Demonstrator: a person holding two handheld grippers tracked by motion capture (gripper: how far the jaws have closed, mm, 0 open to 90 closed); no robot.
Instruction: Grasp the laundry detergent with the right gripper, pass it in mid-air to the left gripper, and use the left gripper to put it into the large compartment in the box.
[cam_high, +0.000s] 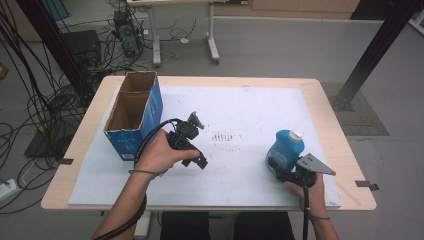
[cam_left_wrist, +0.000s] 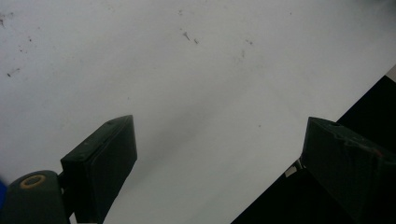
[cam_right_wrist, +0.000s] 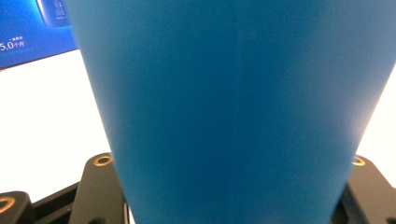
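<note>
High view, white mat (cam_high: 240, 100) on wooden table (cam_high: 325, 100), right claw (cam_high: 274, 167) gripping blue bottle (cam_high: 285, 147), left claw (cam_high: 197, 125) open, cabled floor.

1. The setting is judged to be a laboratory or test room arranged for recording.
2. A plain grey floor (cam_high: 280, 55) is seen, with loose cables (cam_high: 35, 107) strewn at the left.
3. A computer tower (cam_high: 126, 35) is placed on the floor beside a second desk's legs (cam_high: 212, 40).
4. Black frame posts (cam_high: 375, 47) are set up around the surface (cam_high: 330, 107), which is covered by a white sheet (cam_high: 260, 110).
</note>
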